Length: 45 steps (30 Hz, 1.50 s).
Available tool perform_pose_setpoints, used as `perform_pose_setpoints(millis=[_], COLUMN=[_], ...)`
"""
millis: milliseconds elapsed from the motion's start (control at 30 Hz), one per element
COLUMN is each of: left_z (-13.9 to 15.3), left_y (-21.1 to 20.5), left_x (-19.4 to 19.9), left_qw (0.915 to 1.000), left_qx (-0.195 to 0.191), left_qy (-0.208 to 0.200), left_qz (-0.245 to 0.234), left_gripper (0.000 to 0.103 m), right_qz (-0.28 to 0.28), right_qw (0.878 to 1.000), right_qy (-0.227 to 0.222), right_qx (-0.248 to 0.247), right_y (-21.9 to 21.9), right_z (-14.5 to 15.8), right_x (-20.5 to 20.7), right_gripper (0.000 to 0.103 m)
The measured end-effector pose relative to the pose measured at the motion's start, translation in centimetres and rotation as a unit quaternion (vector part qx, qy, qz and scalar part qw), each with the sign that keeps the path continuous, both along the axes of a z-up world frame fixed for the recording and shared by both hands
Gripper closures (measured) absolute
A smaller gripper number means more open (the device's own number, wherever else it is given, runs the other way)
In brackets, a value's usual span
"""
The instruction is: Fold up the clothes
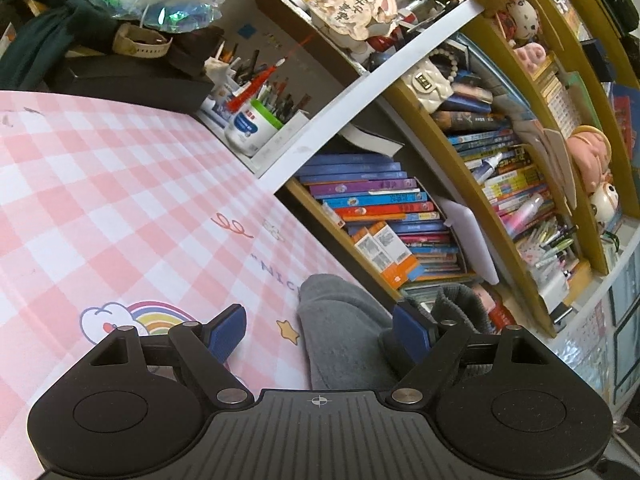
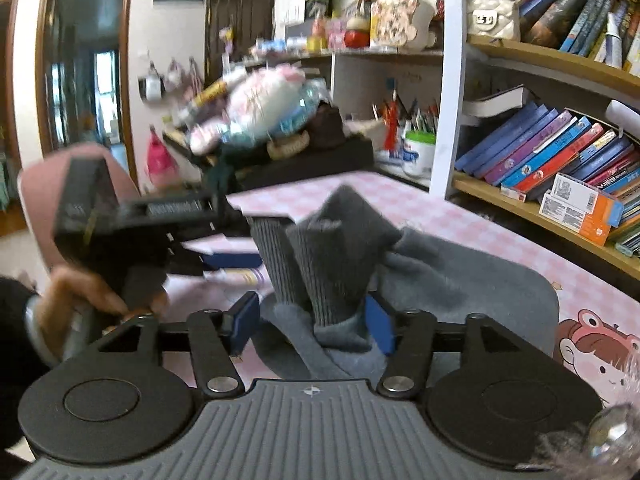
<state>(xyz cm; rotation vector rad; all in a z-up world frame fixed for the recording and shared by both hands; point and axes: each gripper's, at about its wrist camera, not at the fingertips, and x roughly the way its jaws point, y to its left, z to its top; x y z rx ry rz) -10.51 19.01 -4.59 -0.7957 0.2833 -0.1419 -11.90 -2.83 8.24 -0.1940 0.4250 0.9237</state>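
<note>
While grey garment (image 2: 460, 280) lies flat, ribbed cuff (image 2: 320, 256) points up between parted right gripper (image 2: 312, 322); left gripper (image 1: 320, 330) wide, empty.

Pink checked tablecloth (image 1: 100, 168); pen pot (image 1: 256, 128) at its edge — stacked books (image 1: 380, 208) on shelves beyond

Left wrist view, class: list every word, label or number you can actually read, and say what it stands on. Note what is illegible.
"NIC", cut off by the grey garment: printed on the pink checked table cover.
Large dark characters on the cartoon paper cut-out on the shelf: visible, but not surely readable.
Book spines, white tub label, orange box: too small or blurred.
</note>
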Motion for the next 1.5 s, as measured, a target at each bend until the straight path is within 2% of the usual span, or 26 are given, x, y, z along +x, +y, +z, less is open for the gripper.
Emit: perform_pose_setpoints(millis=[167, 333, 500, 600, 700, 800, 867, 967, 1033, 1100, 1233, 1267, 1300, 1367, 1400, 1500], left_z=[0.0, -0.1, -0.1, 0.1, 1.0, 2.2, 3.2, 4.6, 5.6, 6.1, 5.8, 5.8, 5.8, 6.2, 6.4, 7.6], left_y=[0.0, 0.0, 0.1, -0.2, -1.1, -1.6, -2.0, -3.3, -4.2, -5.9, -8.2, -8.4, -8.5, -8.9, -9.1, -8.9], left_x=[0.0, 0.0, 0.1, 0.1, -0.2, -0.9, -1.2, -0.9, -0.6, 0.1, 1.9, 2.3, 2.6, 3.1, 3.2, 3.1], left_qw=[1.0, 1.0, 1.0, 0.9998, 0.9976, 0.9973, 0.9977, 0.996, 0.9943, 0.9902, 0.9847, 0.9845, 0.9842, 0.9811, 0.9785, 0.9755], left_qx=[0.001, 0.001, 0.002, 0.015, 0.065, 0.073, 0.065, 0.071, 0.076, 0.102, 0.151, 0.151, 0.15, 0.165, 0.178, 0.188], left_qy=[0.003, 0.006, 0.01, 0.015, 0.023, 0.003, -0.012, -0.024, -0.033, -0.019, 0.03, 0.03, 0.028, 0.023, 0.018, -0.015], left_qz=[0.0, 0.001, 0.001, -0.001, 0.001, -0.005, -0.017, -0.047, -0.068, -0.093, -0.082, -0.084, -0.09, -0.098, -0.102, -0.113], left_gripper=[0.021, 0.021, 0.021, 0.02, 0.02, 0.02, 0.02, 0.01, 0.008, 0.007, 0.008, 0.014, 0.041, 0.07, 0.079, 0.082], right_qz=[-0.013, -0.074, -0.149, -0.19, -0.207, -0.21, -0.211, -0.207, -0.206, -0.206, -0.204, -0.204, -0.204, -0.203, -0.203, -0.202], right_qw=[0.997, 0.989, 0.973, 0.961, 0.95, 0.943, 0.943, 0.943, 0.945, 0.947, 0.949, 0.949, 0.949, 0.949, 0.949, 0.95], right_qy=[0.031, 0.053, 0.096, 0.129, 0.174, 0.211, 0.221, 0.224, 0.219, 0.212, 0.206, 0.206, 0.206, 0.206, 0.206, 0.204], right_qx=[0.075, 0.121, 0.148, 0.153, 0.156, 0.147, 0.133, 0.131, 0.129, 0.126, 0.123, 0.124, 0.124, 0.125, 0.125, 0.126], right_y=[-3.5, -7.7, -11.1, -12.1, -12.8, -12.8, -12.6, -12.1, -12.0, -11.9, -11.8, -11.8, -11.8, -11.9, -11.9, -12.0], right_z=[1.2, 1.1, -0.4, -1.7, -3.2, -4.5, -5.1, -5.5, -5.4, -5.4, -5.4, -5.3, -5.3, -5.3, -5.3, -5.2], right_x=[-0.3, 0.4, 2.7, 4.3, 5.8, 6.9, 7.1, 6.9, 6.7, 6.5, 6.3, 6.3, 6.3, 6.3, 6.3, 6.2], right_gripper=[0.037, 0.033, 0.032, 0.027, 0.027, 0.027, 0.027, 0.027, 0.027, 0.027, 0.026, 0.026, 0.026, 0.026, 0.026, 0.026])
